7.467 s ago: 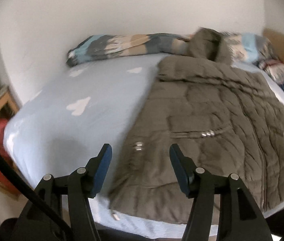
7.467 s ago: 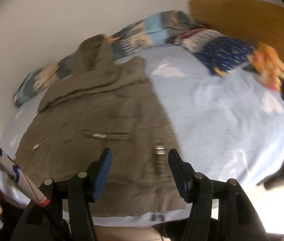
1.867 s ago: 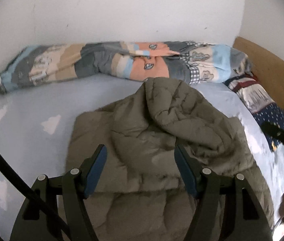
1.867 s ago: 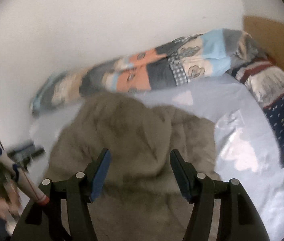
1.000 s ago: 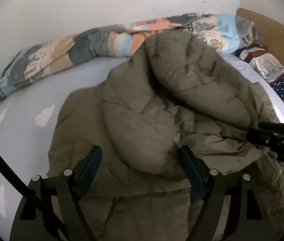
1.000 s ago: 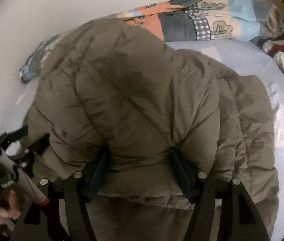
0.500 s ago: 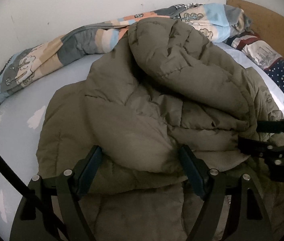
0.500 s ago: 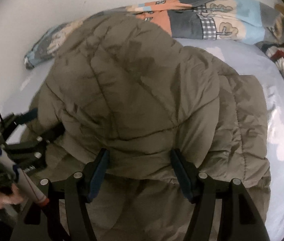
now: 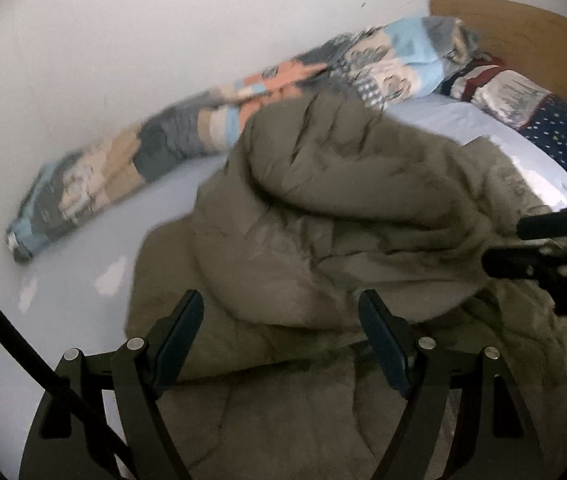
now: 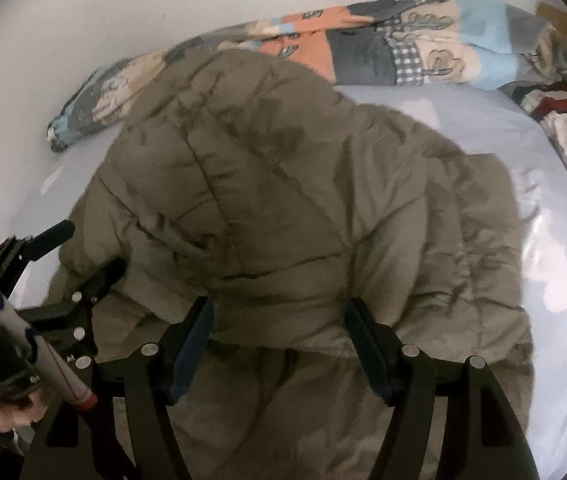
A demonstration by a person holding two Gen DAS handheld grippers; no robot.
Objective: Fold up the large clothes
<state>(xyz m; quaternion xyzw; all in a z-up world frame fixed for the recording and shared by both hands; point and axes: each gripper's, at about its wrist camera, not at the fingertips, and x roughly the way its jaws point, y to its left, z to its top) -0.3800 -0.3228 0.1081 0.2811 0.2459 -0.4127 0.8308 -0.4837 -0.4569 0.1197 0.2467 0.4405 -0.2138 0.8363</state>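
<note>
An olive-brown quilted puffer jacket (image 9: 343, 224) lies on the bed, its hooded top part folded over toward me onto its lower part; it also fills the right wrist view (image 10: 283, 208). My left gripper (image 9: 281, 330) is open, its jaws wide apart at the folded edge, holding nothing. My right gripper (image 10: 279, 330) is open too, just at the folded edge. The right gripper shows at the right in the left wrist view (image 9: 539, 252), and the left gripper at the left in the right wrist view (image 10: 83, 264).
The bed has a pale blue sheet (image 9: 95, 264). A rolled patchwork blanket (image 10: 363, 44) lies along the white wall. Patterned pillows (image 9: 539, 116) lie by the wooden headboard (image 9: 515, 28) at the right.
Both grippers brought the jacket's hooded top over toward me and have opened. The fold has settled lower on the jacket, and both grippers have drawn back slightly.
</note>
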